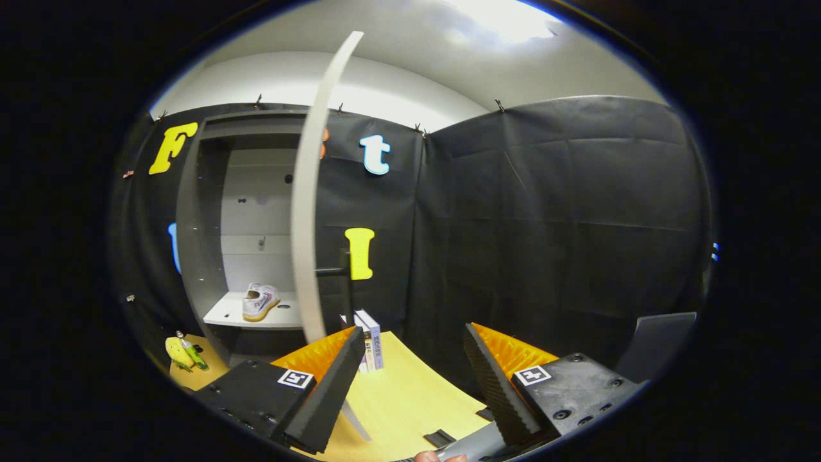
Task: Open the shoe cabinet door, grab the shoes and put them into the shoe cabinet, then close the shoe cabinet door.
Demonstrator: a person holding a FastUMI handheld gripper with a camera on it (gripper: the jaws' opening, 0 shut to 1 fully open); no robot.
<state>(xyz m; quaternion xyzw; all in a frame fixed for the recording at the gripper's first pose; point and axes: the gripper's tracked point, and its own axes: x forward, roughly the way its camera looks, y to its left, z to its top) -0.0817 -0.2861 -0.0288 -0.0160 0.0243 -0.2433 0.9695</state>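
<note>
Tongs [410, 378] gape wide with nothing between the two ribbed, wedge-shaped fingers [494, 391], above a smooth pale wooden surface [410, 398]. Just ahead of them the shoe cabinet door [306, 212] stands open, seen edge-on as a thin pale slab with one dark handle [340, 273]. Two or three upright books [371, 346], hard to count, stand behind it. Beyond, the grey shoe cabinet [205, 244] holds one white shoe [260, 300] on its lower shelf [224, 314].
</note>
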